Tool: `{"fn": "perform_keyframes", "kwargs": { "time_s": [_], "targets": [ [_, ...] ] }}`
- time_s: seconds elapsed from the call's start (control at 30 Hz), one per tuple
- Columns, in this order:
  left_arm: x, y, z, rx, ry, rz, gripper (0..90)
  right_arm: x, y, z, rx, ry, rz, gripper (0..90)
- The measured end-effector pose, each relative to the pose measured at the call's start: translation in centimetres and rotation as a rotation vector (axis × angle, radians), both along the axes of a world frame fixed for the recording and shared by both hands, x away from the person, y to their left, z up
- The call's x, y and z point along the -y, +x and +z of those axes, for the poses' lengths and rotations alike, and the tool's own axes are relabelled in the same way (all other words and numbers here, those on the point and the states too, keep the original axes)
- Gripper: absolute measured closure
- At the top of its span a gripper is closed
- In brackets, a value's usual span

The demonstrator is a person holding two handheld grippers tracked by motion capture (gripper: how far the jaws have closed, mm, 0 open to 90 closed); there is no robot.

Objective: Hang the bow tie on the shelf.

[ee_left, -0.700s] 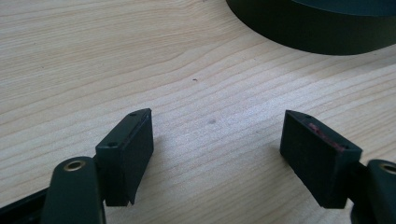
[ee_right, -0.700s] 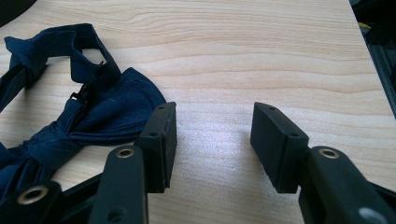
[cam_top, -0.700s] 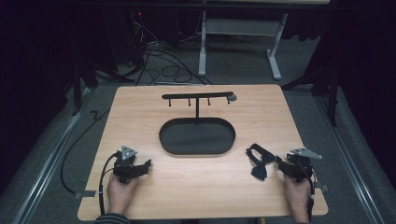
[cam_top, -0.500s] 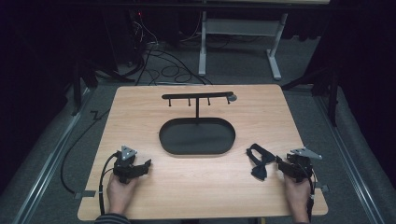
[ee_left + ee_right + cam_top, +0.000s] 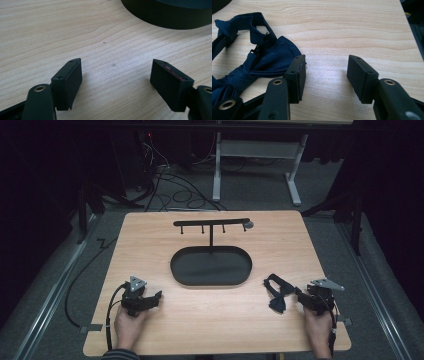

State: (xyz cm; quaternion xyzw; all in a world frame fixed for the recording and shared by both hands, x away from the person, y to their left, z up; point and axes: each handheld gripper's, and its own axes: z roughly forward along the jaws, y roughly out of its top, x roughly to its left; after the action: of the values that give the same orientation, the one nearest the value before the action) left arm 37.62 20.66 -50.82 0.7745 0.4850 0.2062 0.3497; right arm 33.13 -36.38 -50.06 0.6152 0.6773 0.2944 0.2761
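We see the left gripper [image 5: 150, 301] near the table's [image 5: 150, 245] front-left corner, jaws wide, nothing between them. The right gripper [image 5: 295, 296] sits near the front-right corner, jaws wide and empty, just beside a dark blue bow tie [image 5: 259, 62]. A black oval tray [image 5: 211, 266] with a hook stand [image 5: 212, 223] sits mid-table.

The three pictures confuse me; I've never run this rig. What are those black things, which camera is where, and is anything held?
A person holds a two-jaw tool in each hand: the left gripper and the right gripper. The high view looks down on the wooden table. The other two cameras ride on the grippers, looking along their jaws. On the table stand a black oval tray with a hook rack behind it, and a dark blue bow tie lies beside the right gripper. Both grippers are open, holding nothing.
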Motion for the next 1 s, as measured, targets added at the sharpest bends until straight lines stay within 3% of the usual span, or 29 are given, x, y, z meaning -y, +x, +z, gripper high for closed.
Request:
{"fn": "perform_keyframes", "kwargs": {
  "time_s": [0.2, 0.3, 0.5, 1.0],
  "targets": [
    [0.0, 0.0, 0.0, -0.002, 0.001, 0.000, 26.0, 0.1, 0.1, 0.0, -0.001, -0.006, 0.015, 49.7],
    [0.0, 0.0, 0.0, -0.002, 0.003, -0.002, 25.9, 0.1, 0.1, 0.1, -0.003, 0.006, 0.011, 51.4],
    [0.0, 0.0, 0.0, -0.003, 0.003, -0.002, 25.9, -0.3, -0.2, 1.2, 0.035, 0.051, 0.023, 55.2],
    [0.0, 0.0, 0.0, -0.003, 0.002, -0.001, 25.9, -2.9, 1.1, 2.8, 0.040, 0.106, 0.137, 59.4]
  ]
}}
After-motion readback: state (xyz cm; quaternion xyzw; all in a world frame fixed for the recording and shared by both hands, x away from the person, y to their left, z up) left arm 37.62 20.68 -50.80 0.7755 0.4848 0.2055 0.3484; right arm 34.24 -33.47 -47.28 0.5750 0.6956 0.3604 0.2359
